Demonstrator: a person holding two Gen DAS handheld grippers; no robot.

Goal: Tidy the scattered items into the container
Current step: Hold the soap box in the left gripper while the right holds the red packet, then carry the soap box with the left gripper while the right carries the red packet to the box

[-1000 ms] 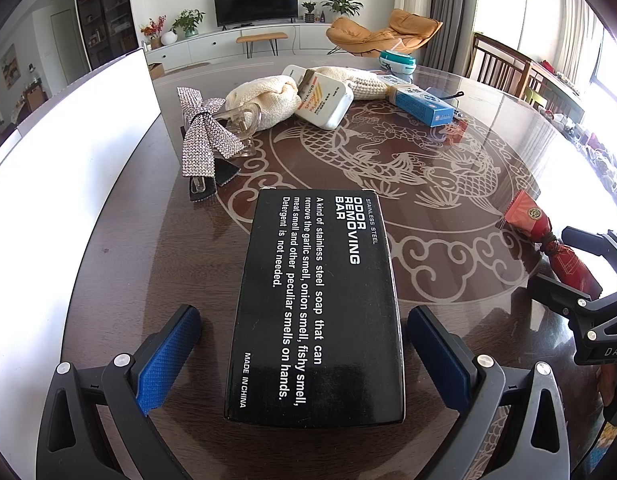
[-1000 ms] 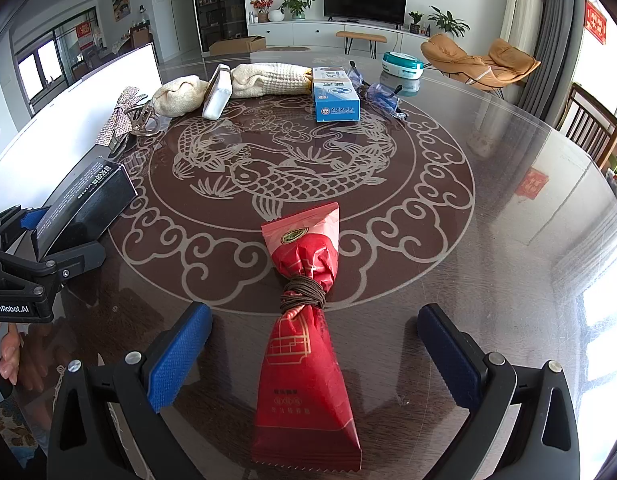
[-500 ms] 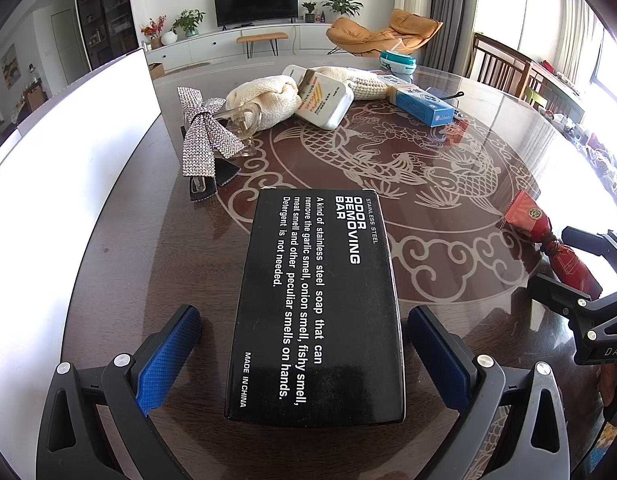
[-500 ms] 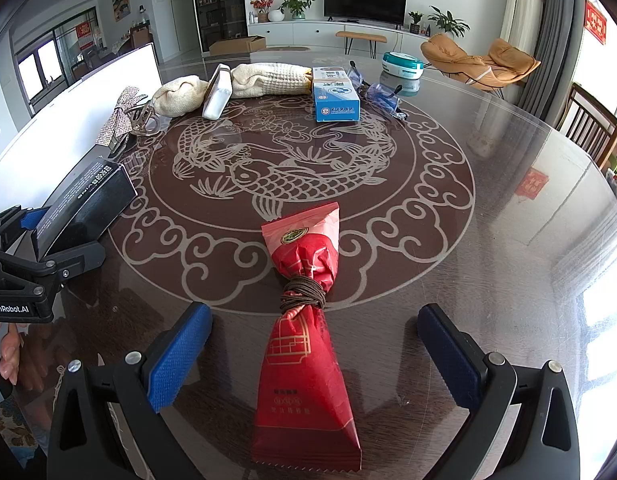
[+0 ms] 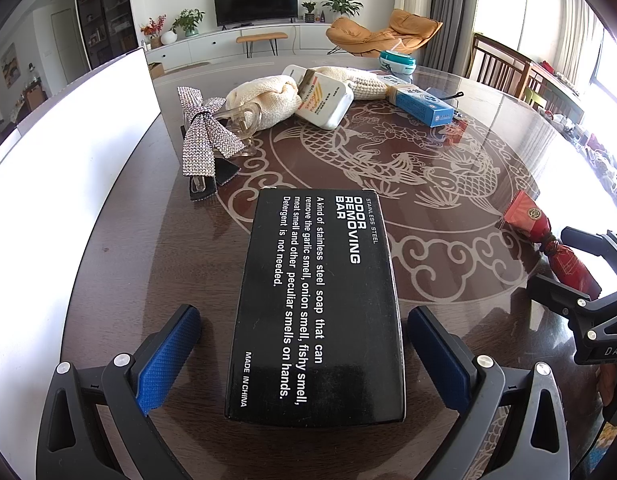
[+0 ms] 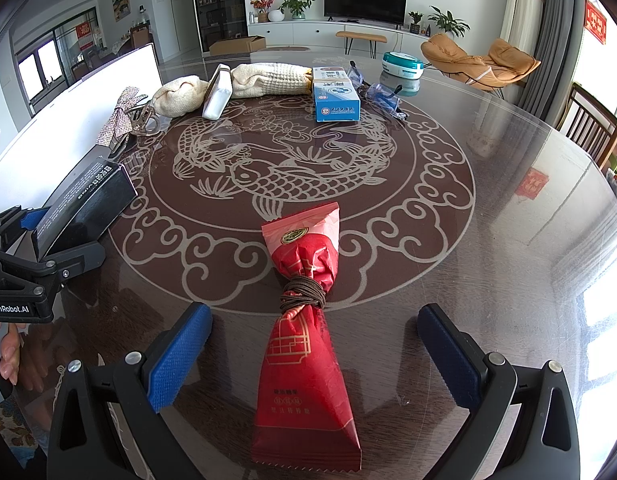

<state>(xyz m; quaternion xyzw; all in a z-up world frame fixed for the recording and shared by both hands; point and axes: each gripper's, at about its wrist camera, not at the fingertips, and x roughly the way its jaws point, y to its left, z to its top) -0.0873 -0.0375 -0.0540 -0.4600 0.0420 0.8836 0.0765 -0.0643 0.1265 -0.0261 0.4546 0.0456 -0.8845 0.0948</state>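
At the far left a white bin (image 5: pixel 60 184) is seen, standing on the bench (image 5: pixel 488 152). Next to it, a black box (image 5: pixel 316 304) lies flat on the bench between the fingers of the left tool (image 5: pixel 304 354). The fingers are spread apart, with a gap on each side of the box, so nothing is held. The box looks stiff and light, with smooth sides that may slip. It is best taken by its two long sides, near the middle.

Further right, a red bag (image 6: pixel 306 344) lies between the fingers of the right tool (image 6: pixel 314 356). These are also wide apart and empty. The bag looks soft and crinkly and could be crushed. It is best pinched at the thin neck, where a brown cord (image 6: pixel 302 298) is tied.

The words on top of the box are shown only in the left view. The full bag is shown only in the right view, and a hand (image 6: pixel 8 354) is seen there at the left edge.
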